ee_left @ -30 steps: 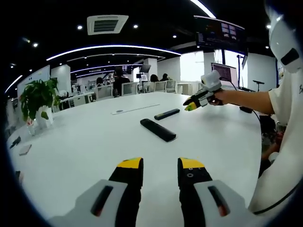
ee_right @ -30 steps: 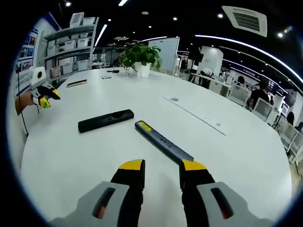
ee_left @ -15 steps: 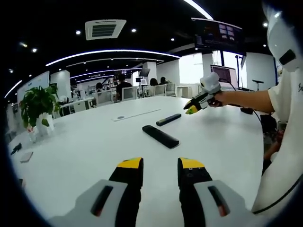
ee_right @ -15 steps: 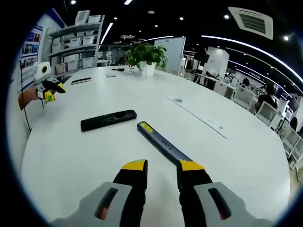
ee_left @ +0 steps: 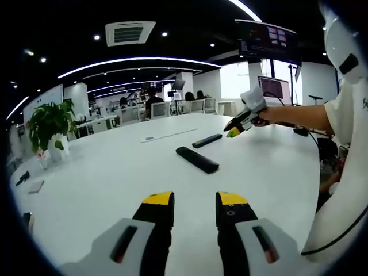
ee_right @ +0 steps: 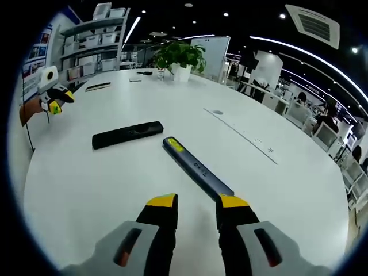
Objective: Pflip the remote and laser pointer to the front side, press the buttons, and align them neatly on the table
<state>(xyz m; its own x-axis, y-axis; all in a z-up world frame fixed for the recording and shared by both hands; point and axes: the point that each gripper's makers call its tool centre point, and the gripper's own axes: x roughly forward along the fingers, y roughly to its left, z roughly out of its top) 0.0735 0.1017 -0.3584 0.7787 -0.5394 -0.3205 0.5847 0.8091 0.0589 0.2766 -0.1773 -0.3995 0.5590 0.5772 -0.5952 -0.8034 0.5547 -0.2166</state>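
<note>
Both my grippers hover above the white table, nothing in either.

My right gripper has its jaws parted and bare, just short of the near end of the laser pointer, which lies flat on the table. The black remote lies beside it, apart, angled away. My left gripper is likewise spread and bare, well back from both; from there the remote sits nearer, the laser pointer beyond it. A potted plant stands far off.
</note>
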